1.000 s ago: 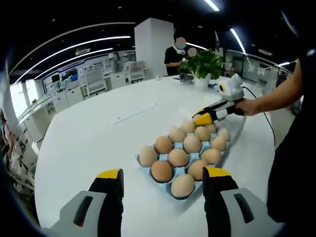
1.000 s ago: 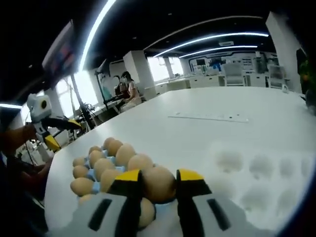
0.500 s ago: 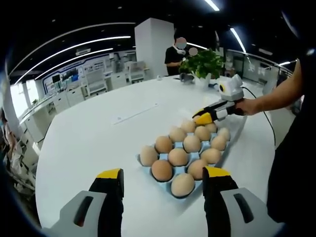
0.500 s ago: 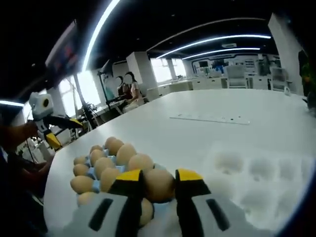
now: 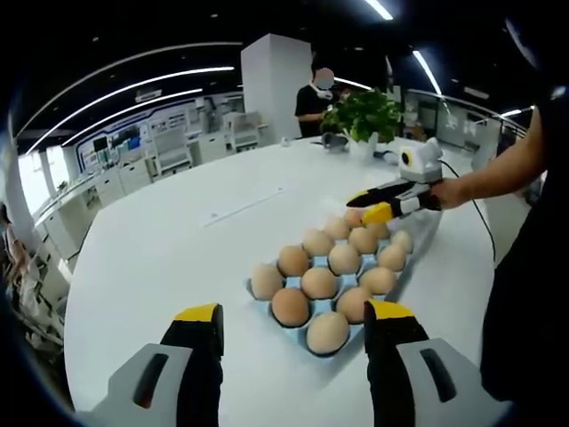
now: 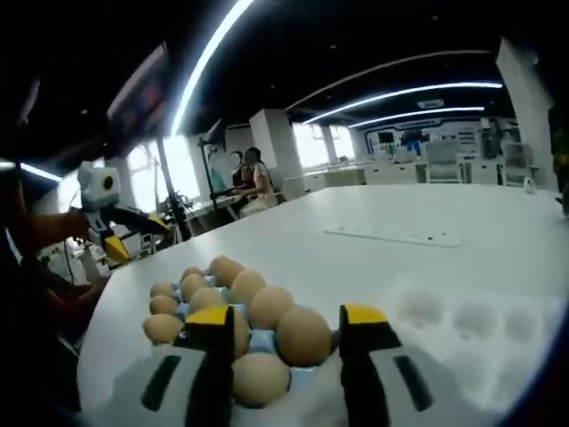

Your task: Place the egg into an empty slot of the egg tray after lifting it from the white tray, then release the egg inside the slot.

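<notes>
In the left gripper view, your left gripper (image 5: 292, 325) hangs low over the table (image 5: 160, 258) with its jaws wide apart and nothing between them. Ahead of it sits the blue egg tray (image 5: 252, 285), packed with brown eggs. At its far end your right gripper (image 5: 369, 206) reaches in from the right, its yellow tips just beside the last egg (image 5: 355, 216).

In the right gripper view, that gripper's (image 6: 286, 331) jaws stand apart with the egg (image 6: 304, 335) between them but, as far as you can tell, no longer pinched. The egg rests in a slot at the near end of the tray, touching its neighbours. To the right lies the white tray (image 6: 462, 329), its hollows looking bare.

Judging by this, the lift and the placing are done and the release is made or nearly so. What remains is to draw the right gripper clear without nudging the egg.

The egg looks to stand nearly upright in its slot, long axis roughly vertical; which end is up you cannot tell.
</notes>
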